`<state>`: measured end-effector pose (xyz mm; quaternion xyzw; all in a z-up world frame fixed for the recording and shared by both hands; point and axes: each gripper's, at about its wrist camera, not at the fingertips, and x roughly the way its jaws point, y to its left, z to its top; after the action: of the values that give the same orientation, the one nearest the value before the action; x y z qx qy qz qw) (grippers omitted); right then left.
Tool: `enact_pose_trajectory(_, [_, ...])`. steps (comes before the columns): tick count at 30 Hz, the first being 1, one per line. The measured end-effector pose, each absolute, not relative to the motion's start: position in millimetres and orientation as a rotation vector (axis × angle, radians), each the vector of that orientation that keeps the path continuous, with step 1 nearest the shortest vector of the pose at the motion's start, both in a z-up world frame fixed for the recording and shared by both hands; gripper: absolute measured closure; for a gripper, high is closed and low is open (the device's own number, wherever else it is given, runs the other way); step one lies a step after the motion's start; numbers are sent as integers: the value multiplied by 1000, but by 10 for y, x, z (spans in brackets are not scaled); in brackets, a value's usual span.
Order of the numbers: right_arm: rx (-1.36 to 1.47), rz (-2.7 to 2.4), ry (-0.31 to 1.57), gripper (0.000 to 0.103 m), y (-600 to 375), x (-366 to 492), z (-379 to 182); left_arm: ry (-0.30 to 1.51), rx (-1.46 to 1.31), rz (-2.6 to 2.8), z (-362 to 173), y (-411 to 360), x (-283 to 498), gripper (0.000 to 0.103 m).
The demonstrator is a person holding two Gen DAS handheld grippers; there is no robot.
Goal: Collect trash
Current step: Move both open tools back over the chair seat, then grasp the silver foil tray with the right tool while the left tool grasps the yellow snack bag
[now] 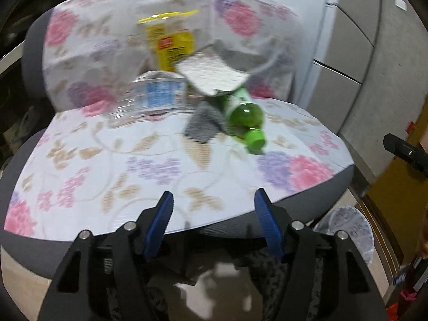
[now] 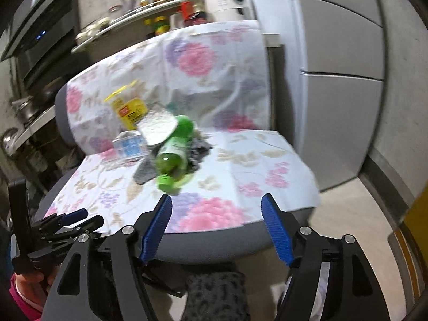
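Left wrist view: left tongs (image 1: 211, 200) wide, empty; right tongs (image 2: 216, 204) same. Green bottle (image 1: 242, 116), clear bottle (image 1: 153, 96), yellow packet (image 1: 174, 46), white sheet (image 1: 211, 73) all still piled on chair (image 1: 107, 160). Nothing collected yet.

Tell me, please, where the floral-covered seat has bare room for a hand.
The floral seat cover is bare along its front edge and to the right of the green plastic bottle. It is crowded toward the backrest: clear water bottle, yellow packet, white paper.

Bare seat cloth (image 1: 149, 165) before trash pile (image 1: 203, 91)
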<state>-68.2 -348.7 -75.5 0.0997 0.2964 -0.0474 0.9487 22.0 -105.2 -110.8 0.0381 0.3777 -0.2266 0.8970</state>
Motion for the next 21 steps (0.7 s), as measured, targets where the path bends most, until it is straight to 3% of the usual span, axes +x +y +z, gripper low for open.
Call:
enact_pose_trajectory(14, [148, 16, 617, 33, -3218, 472, -814, 760, 55, -331, -962, -679, 864, 37])
enact_pose_trajectory(16, [141, 36, 616, 39, -3187, 678, -825, 761, 56, -314, -959, -664, 991, 37])
enact_pose_trajectory(18, [131, 43, 623, 54, -3159, 878, -853, 764, 53, -304, -960, -650, 1101, 37])
enact_pose_trajectory(21, [126, 61, 640, 61, -3150, 1189, -917, 764, 55, -291, -973, -636, 1270, 37])
